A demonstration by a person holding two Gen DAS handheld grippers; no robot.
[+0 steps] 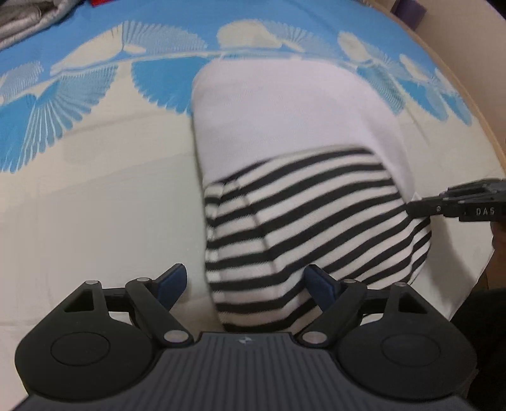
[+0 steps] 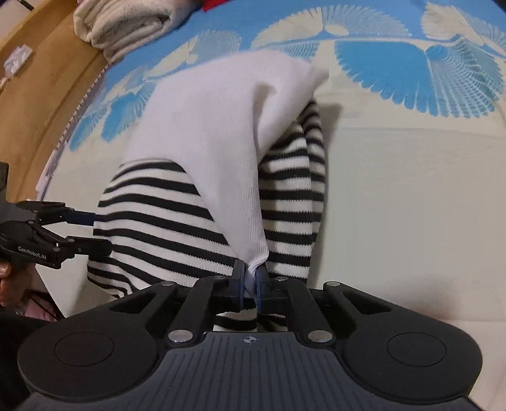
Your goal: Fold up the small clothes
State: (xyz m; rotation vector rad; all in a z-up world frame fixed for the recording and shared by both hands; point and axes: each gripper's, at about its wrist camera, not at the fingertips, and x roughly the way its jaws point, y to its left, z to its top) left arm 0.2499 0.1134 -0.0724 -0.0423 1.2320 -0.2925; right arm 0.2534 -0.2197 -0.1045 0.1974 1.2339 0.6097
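Note:
A small garment [image 1: 284, 177], plain white at the far end and black-and-white striped near me, lies partly folded on the bed sheet [image 1: 95, 205]. My left gripper [image 1: 243, 284] is open, its blue pads either side of the striped near edge. In the right wrist view my right gripper [image 2: 250, 278] is shut on a bunched white fold of the garment [image 2: 202, 132], with striped cloth below the fingers. The left gripper also shows in the right wrist view [image 2: 91, 230] at the garment's left edge. The right gripper shows in the left wrist view [image 1: 420, 208] at its right edge.
The bed sheet [image 2: 411, 205] is cream with a blue and white fan pattern at the far side. A folded cream towel [image 2: 126, 25] lies at the far left corner, beside a wooden bed frame [image 2: 34, 95]. Grey fabric [image 1: 28, 15] lies at the far left.

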